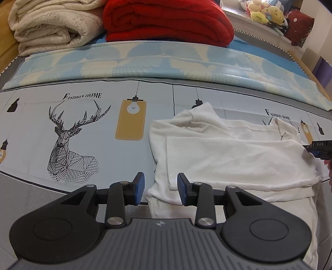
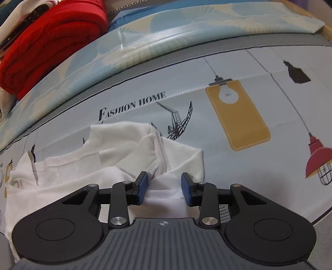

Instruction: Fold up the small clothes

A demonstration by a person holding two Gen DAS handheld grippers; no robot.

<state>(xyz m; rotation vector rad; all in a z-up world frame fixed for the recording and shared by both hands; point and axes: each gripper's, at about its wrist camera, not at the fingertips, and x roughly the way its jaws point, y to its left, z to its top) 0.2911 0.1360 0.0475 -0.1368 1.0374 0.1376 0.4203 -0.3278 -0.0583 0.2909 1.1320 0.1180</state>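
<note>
A white small garment (image 1: 238, 157) lies partly folded on the printed sheet, with one flap laid across its body. My left gripper (image 1: 160, 187) stands open over the garment's near left edge; its blue pads (image 1: 139, 184) do not press the cloth. In the right wrist view the same garment (image 2: 93, 164) lies rumpled, a sleeve bunched at its right side. My right gripper (image 2: 164, 188) is open, a ridge of white cloth lying between its pads (image 2: 143, 187) without being pinched. The right gripper's tip (image 1: 319, 148) shows at the far right of the left wrist view.
The sheet (image 1: 83, 124) carries deer, lamp and "Fashion Home" prints. Behind it lies a blue patterned mat (image 1: 166, 62), with a folded red blanket (image 1: 166, 20) and a cream blanket (image 1: 47, 27) stacked on it. Plush toys (image 1: 265, 11) sit at the back right.
</note>
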